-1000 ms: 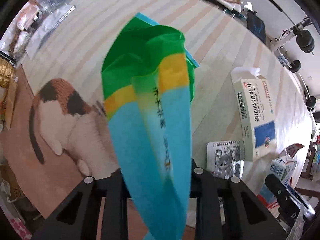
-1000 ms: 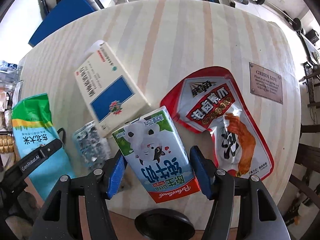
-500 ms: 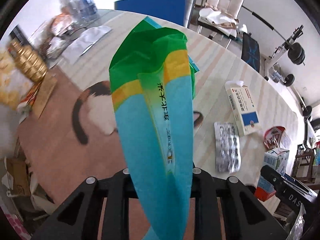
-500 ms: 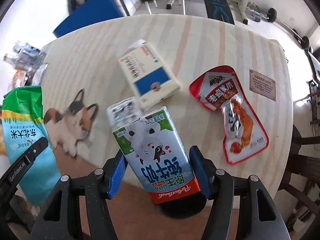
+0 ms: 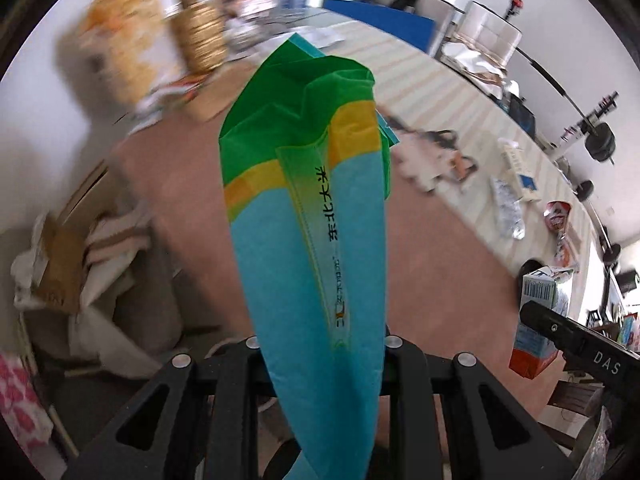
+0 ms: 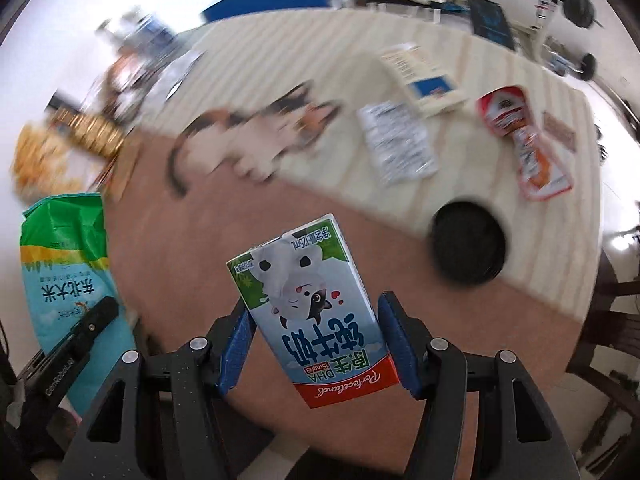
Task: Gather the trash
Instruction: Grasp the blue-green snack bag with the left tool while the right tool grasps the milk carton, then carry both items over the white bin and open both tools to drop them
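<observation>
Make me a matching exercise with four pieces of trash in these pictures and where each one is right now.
1 rice bag
2 milk carton
3 red snack pouch
4 blister pack

A lying on the table by the medicine box
B held in the left gripper
C lying on the table near the small plaque
D held in the right gripper

Pairs: 1-B, 2-D, 3-C, 4-A

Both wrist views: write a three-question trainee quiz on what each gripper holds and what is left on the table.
1. True or false: the right gripper is shut on the milk carton.
2. What does the left gripper hold?
3. Which item lies on the table? A) blister pack B) banana C) mug

Key: 1 true. 2 the rice bag, blue, yellow and green. 3 A; the medicine box and red pouch lie there too.
</observation>
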